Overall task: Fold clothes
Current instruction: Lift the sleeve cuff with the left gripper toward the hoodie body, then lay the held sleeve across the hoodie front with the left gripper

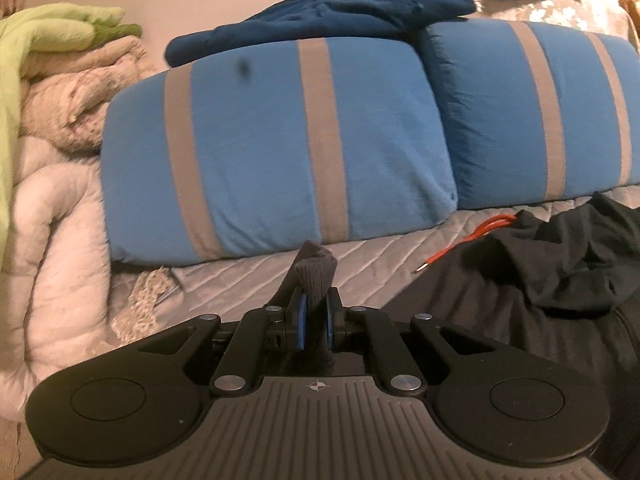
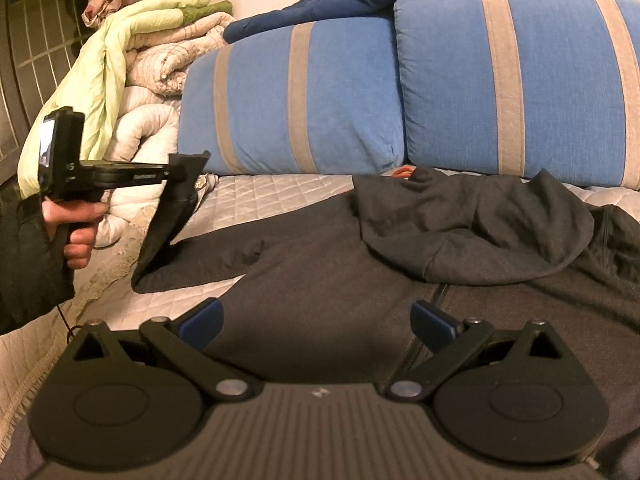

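A dark grey zip hoodie lies flat on the quilted bed cover, its hood flopped over the chest. In the left wrist view the hood sits at the right with a red drawstring beside it. My left gripper is shut on the ribbed sleeve cuff, which sticks up between the blue pads. The right wrist view shows the left gripper holding the sleeve lifted off the bed at the left. My right gripper hovers open over the hoodie's lower front, near the zip.
Two blue pillows with grey stripes lean along the back. A navy garment lies on top of them. Folded cream and green blankets pile at the left. A hand grips the left tool's handle.
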`<action>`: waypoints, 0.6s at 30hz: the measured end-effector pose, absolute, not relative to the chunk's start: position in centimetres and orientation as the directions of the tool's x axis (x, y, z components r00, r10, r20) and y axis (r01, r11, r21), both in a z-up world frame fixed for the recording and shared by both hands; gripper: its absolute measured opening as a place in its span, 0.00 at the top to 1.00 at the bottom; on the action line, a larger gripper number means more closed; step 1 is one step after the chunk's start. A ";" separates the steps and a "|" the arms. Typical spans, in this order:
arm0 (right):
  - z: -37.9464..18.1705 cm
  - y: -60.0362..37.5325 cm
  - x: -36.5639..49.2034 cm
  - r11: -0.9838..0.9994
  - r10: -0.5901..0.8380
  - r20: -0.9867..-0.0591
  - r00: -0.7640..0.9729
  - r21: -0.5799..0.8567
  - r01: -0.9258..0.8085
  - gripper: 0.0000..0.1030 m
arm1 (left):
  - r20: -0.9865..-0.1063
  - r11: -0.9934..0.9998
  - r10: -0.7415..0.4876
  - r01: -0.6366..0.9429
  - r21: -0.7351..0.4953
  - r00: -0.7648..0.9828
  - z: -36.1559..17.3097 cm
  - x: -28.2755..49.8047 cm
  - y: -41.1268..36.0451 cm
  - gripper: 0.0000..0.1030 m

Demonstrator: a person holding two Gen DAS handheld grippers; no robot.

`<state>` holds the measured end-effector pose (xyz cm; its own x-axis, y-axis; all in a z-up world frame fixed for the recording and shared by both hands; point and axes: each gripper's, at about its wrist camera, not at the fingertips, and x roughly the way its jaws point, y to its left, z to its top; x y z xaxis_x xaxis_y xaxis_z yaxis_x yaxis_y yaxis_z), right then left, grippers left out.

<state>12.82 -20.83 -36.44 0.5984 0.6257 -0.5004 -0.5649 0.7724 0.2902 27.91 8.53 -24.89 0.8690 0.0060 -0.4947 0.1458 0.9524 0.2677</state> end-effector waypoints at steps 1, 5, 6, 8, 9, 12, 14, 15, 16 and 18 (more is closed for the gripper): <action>-36.4 -20.8 12.8 0.773 0.625 -0.501 0.598 0.290 -0.565 0.00 | -0.495 0.951 0.002 0.152 0.269 0.869 -24.9 28.1 8.1 0.91; -36.4 -20.8 12.9 0.774 0.624 -0.502 0.599 0.288 -0.565 0.00 | -0.494 0.947 -0.018 0.173 0.271 0.869 -24.8 28.8 6.5 0.91; -36.4 -20.7 12.9 0.774 0.623 -0.503 0.599 0.287 -0.564 0.00 | -0.493 0.947 -0.024 0.178 0.269 0.869 -24.7 28.9 6.1 0.91; -36.5 -20.6 13.0 0.780 0.616 -0.513 0.598 0.285 -0.557 0.00 | -0.492 0.945 -0.036 0.190 0.266 0.870 -24.6 29.2 5.3 0.91; -36.6 -20.5 13.1 0.784 0.609 -0.524 0.595 0.283 -0.553 0.00 | -0.490 0.944 -0.043 0.196 0.266 0.870 -24.5 29.3 5.0 0.91; -37.0 -19.9 13.3 0.798 0.582 -0.566 0.584 0.256 -0.546 0.00 | -0.484 0.940 -0.064 0.216 0.265 0.872 -24.3 29.7 3.8 0.91; -37.2 -19.3 13.2 0.807 0.559 -0.588 0.585 0.223 -0.547 0.00 | -0.481 0.937 -0.077 0.229 0.265 0.873 -24.0 29.8 3.1 0.91; -37.3 -19.0 13.1 0.811 0.548 -0.596 0.587 0.205 -0.548 0.00 | -0.480 0.935 -0.083 0.235 0.266 0.873 -23.9 29.9 2.8 0.91; -37.3 -18.9 13.0 0.814 0.540 -0.599 0.592 0.192 -0.549 0.00 | -0.478 0.933 -0.090 0.242 0.267 0.874 -23.8 30.0 2.4 0.91; -37.3 -18.6 12.8 0.819 0.524 -0.604 0.600 0.165 -0.549 0.00 | -0.476 0.928 -0.101 0.255 0.270 0.874 -23.7 30.1 1.6 0.91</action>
